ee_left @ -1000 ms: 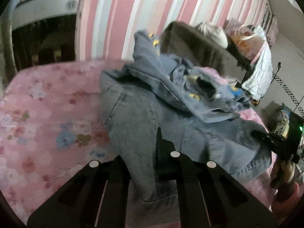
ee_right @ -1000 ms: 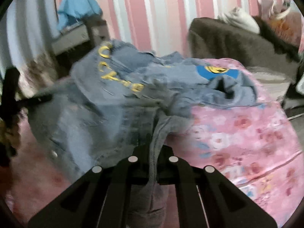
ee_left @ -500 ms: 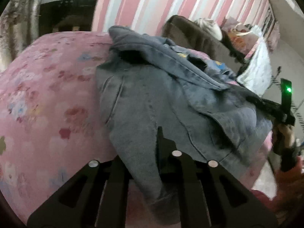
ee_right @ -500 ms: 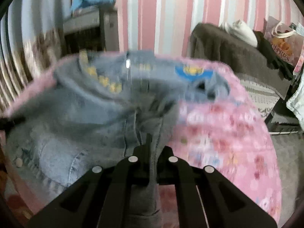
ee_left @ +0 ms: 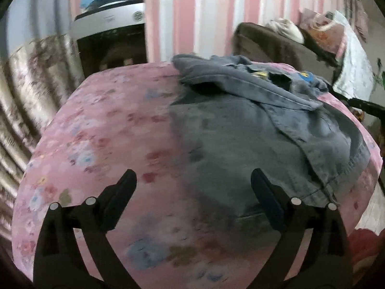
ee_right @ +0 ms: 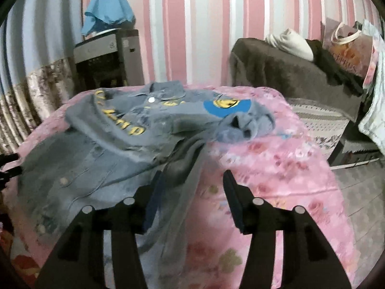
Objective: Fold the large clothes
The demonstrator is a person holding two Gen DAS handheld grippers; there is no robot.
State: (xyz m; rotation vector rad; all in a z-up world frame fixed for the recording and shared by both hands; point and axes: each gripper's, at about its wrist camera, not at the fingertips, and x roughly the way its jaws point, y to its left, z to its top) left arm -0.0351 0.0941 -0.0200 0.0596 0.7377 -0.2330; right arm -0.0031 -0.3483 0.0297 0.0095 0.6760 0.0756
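Pink striped wall [ee_right: 211,29] behind, w/ a pink floral bed [ee_left: 101,144] up front and the denim jacket [ee_right: 115,144] lying crumpled across it. Left tool [ee_left: 192,187] just sprang wide apart, nothing between its jaws. Right tool [ee_right: 191,187] also just opened, jacket hem lying loose between its fingers.

Bare pink bed [ee_left: 101,130] lay open left of the denim jacket [ee_left: 240,130]; a brown sofa [ee_right: 284,72] apparently crowded the right.

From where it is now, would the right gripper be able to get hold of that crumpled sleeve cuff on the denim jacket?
Probably yes. The right gripper has just been opening, nothing pinched, and the crumpled cuff lies uncovered on the pink floral bedspread straight ahead.
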